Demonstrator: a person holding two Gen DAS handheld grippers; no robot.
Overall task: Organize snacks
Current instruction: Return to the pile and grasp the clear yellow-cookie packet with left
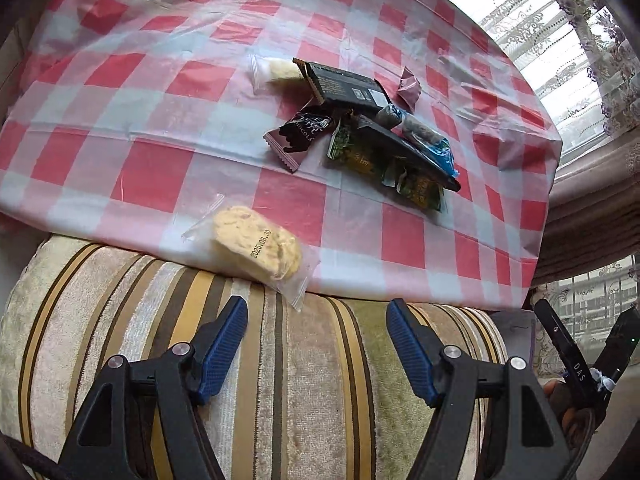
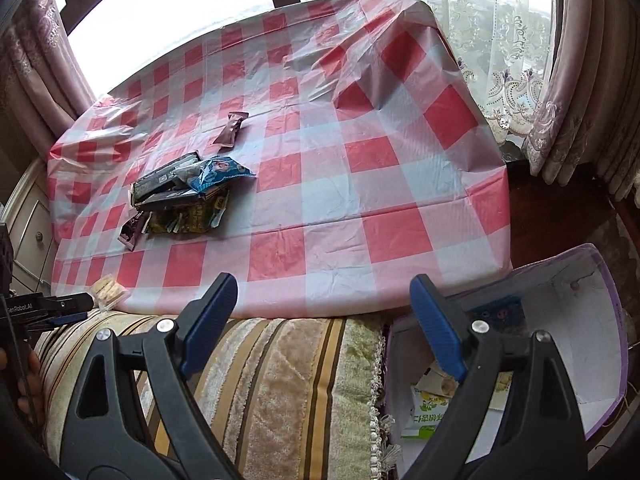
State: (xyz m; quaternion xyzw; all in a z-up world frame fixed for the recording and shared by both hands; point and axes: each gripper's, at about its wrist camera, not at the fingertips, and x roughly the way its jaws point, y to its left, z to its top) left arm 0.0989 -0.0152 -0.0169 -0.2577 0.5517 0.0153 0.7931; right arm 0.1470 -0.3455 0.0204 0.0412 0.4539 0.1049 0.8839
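Two grippers wait at the near edge of the red-and-white checked tablecloth, over the striped cushion: the left gripper with jaws wide apart and empty, the right gripper likewise spread and holding nothing. Off to the right sits the white box with a green-and-white packet inside, while the pile of snacks lies mid-cloth, dark bars and green packs overlapping, a blue wrapper on top. Closest to the left jaws, the clear-bagged biscuits rest on the cloth's near edge, and a small maroon packet lies apart beyond the pile.
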